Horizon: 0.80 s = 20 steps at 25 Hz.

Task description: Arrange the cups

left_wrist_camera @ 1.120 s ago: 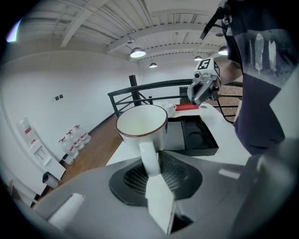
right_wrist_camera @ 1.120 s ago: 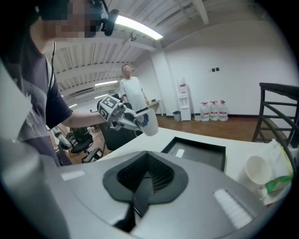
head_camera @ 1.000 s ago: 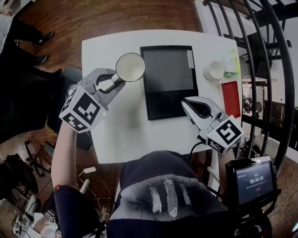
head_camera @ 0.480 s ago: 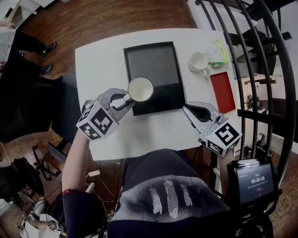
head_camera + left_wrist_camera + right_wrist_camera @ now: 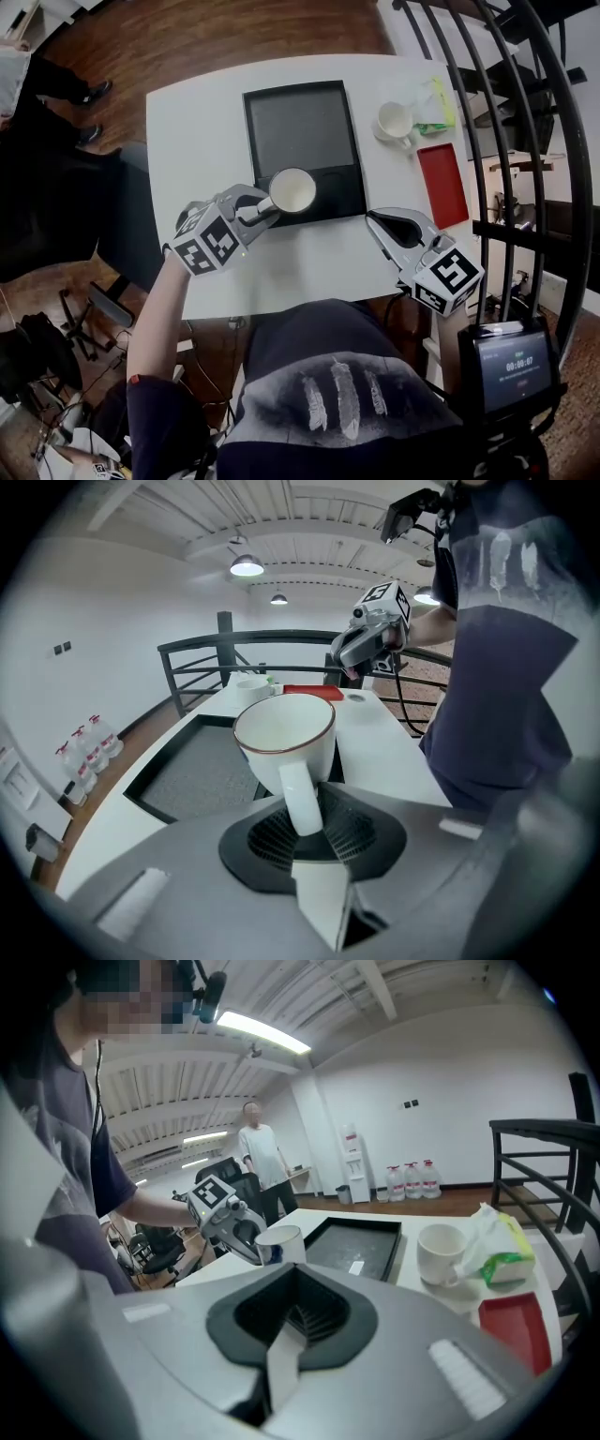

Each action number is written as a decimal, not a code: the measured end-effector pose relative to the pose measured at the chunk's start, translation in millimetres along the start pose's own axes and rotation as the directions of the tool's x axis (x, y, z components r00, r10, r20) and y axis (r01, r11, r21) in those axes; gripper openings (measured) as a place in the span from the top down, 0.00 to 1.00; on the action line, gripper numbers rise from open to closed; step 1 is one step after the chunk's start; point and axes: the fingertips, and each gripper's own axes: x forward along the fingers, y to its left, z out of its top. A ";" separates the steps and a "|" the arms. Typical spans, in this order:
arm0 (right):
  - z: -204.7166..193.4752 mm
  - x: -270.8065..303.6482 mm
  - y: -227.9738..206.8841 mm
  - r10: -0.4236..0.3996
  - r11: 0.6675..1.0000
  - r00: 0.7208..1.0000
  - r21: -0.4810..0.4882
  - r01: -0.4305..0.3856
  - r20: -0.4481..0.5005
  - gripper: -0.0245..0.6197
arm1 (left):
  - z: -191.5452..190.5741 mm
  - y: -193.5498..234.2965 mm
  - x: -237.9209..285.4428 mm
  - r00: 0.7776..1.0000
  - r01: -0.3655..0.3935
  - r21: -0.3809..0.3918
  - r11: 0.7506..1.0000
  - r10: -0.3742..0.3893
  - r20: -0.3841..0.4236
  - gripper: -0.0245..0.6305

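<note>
cup (image 5: 292, 190) in the left gripper (image 5: 262, 208), taken by the handle. the left gripper view shows both jaws clenched on that handle, with the bowl upright and mouth up just beyond them. only that view shows a thin brown line round the rim.

head view places this cup over the near edge of the black tray (image 5: 295, 131), toward its right corner, on the white table (image 5: 197, 122). whether the base rests on the tray or hangs just above it cannot be told. the left gripper view hides the base behind the jaws, and the right gripper view cuts it off behind that gripper's own body.

right gripper (image 5: 376, 221): its own view shows the jaws pressed together with nothing between them. it sits over the near right of the table, near the tray's right corner and apart from the held cup.

second cup (image 5: 394, 120) stands upright at the far right of the table, just beside a green and white packet (image 5: 433, 101). a red tray (image 5: 441, 183) lies nearer, along the right edge.

right gripper view alone shows a person (image 5: 261, 1162) standing beyond the table and water bottles (image 5: 412, 1180) by the far wall. head view alone shows a small screen (image 5: 511, 366) at the near right, its print too small to read. a black railing (image 5: 525, 141) runs to the right of the table, cut off by the frame edge.
</note>
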 end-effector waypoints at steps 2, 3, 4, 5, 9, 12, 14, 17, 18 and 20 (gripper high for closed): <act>-0.1 1.0 0.2 0.004 1.000 1.000 -0.008 -0.004 -0.005 0.96 | -1.8 -1.1 2.8 1.000 0.002 0.001 1.000 -0.002 -0.003 0.85; 0.0 1.6 0.4 0.006 1.000 1.000 -0.012 -0.006 -0.007 0.95 | -3.2 -0.9 4.0 1.000 0.000 0.001 1.000 0.000 -0.005 0.85; 0.0 2.0 0.6 0.007 1.000 1.000 -0.014 -0.007 -0.008 0.95 | -4.9 -0.6 5.3 1.000 -0.002 0.003 1.000 0.002 -0.008 0.85; -0.4 2.1 0.9 0.007 1.000 1.000 -0.015 -0.007 -0.010 0.95 | -7.0 -0.7 6.7 1.000 -0.002 0.005 1.000 0.002 -0.012 0.85; -4.3 0.5 1.8 0.007 1.000 1.000 -0.012 -0.007 -0.021 0.95 | -12.8 -1.1 9.8 1.000 -0.003 0.004 1.000 0.003 -0.009 0.85; -7.3 0.7 1.4 0.006 1.000 1.000 -0.015 -0.007 -0.028 0.95 | -17.4 0.8 13.9 1.000 -0.011 0.007 1.000 0.011 -0.008 0.83; -9.4 1.3 2.7 0.008 1.000 0.999 -0.022 -0.009 -0.033 0.96 | -22.9 0.5 18.3 0.999 -0.028 0.015 0.999 0.028 -0.021 0.81; -11.8 1.0 3.7 0.012 1.000 0.999 -0.028 -0.013 -0.039 0.95 | -27.4 3.0 20.1 0.997 -0.073 -0.018 0.997 0.072 -0.018 0.63; -12.2 1.1 3.3 0.013 0.999 0.999 -0.030 -0.014 -0.041 0.95 | -28.3 4.0 18.5 0.996 -0.084 -0.032 0.996 0.083 -0.015 0.61; -11.4 3.8 3.2 0.019 0.999 0.999 -0.035 -0.021 -0.043 0.95 | -30.9 6.1 10.4 0.995 -0.104 -0.053 0.993 0.103 -0.012 0.61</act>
